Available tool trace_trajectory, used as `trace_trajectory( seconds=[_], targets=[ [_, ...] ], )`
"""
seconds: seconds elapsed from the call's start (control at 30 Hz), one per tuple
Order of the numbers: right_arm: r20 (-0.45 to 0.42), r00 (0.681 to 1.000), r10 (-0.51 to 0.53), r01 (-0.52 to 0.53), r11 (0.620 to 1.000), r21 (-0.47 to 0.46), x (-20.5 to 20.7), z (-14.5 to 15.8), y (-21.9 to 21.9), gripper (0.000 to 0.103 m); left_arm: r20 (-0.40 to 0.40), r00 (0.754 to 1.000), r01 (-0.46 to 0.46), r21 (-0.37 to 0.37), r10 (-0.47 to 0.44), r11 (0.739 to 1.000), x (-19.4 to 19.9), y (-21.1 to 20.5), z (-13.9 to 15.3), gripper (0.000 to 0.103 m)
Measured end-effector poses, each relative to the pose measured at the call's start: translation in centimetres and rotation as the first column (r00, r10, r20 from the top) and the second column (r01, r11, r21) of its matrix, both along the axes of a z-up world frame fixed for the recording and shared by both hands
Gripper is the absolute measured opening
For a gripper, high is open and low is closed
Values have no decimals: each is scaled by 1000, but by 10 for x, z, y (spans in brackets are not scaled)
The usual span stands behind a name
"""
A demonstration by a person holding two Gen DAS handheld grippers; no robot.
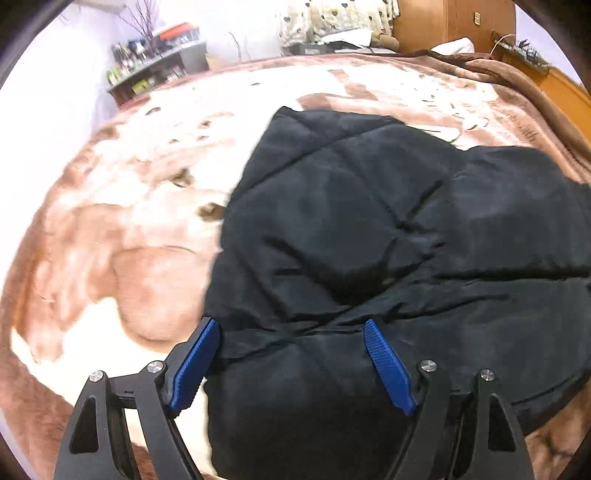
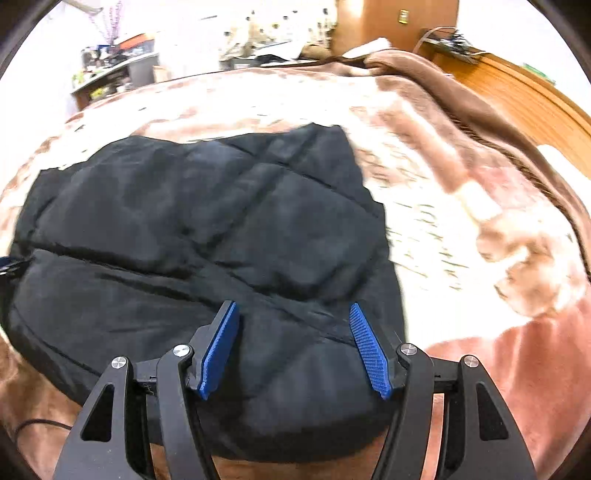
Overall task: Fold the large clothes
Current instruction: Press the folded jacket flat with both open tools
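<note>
Bedroom scene: brown-and-cream plush blanket (image 1: 122, 206) covers the bed, bunched into a ridge along the far right side beside the wooden bed frame (image 2: 517, 92). Cluttered shelf (image 1: 155, 70) stands against the far wall at left; heart-print fabric (image 1: 332, 18) sits behind the bed, next to a wooden cabinet (image 1: 450, 22). A thin dark cable (image 2: 40, 424) lies on the blanket near the lower left of the right wrist view.

Black quilted jacket (image 1: 369, 229) lies folded flat on the blanket, near the bed's front edge, puffy and creased.

Left gripper (image 1: 291, 326) is low over the jacket's near left edge, jaws spread wide, blue pads (image 1: 195, 369) clamping nothing. Right gripper (image 2: 293, 310) hovers over the jacket's near right part, jaws likewise apart.
</note>
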State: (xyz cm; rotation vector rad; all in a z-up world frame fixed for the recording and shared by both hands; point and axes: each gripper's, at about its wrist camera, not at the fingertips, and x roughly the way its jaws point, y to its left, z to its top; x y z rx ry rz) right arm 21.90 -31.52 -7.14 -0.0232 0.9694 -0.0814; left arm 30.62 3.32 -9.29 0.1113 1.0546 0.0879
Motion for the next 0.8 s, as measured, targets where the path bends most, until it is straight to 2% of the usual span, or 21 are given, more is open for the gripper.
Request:
trace_trajectory(
  seconds=[0.13, 0.23, 0.3, 0.37, 0.4, 0.5, 0.6, 0.8],
  targets=[
    [-72, 997, 30, -28, 999, 20, 12, -28, -1, 63, -61, 997, -43, -64, 39, 997, 11, 9, -30, 89],
    [-80, 997, 19, -16, 999, 44, 17, -36, -5, 64, -65, 997, -50, -40, 48, 998, 15, 4, -41, 95],
    [-90, 996, 21, -16, 998, 52, 23, -41, -7, 65, -69, 995, -68, -34, 65, 997, 21, 1, -47, 103],
    [-99, 995, 31, -25, 998, 63, 26, -45, -13, 65, -106, 990, -105, -106, 93, 989, 21, 12, -53, 103],
    [-103, 994, 35, -29, 998, 64, 27, -45, -14, 65, -111, 989, -111, -116, 98, 987, 21, 13, -54, 103],
    [-119, 992, 31, -24, 998, 59, 29, -41, -12, 65, -87, 994, -63, -27, 61, 998, 21, -2, -47, 103],
    [-138, 990, 30, -21, 998, 64, 35, -32, -14, 65, -108, 991, -89, -83, 79, 993, 25, 1, -38, 103],
    [-108, 993, 47, -37, 995, 87, 40, 6, -17, 65, -85, 996, -25, -112, 16, 993, 15, 18, -7, 102]
  ],
)
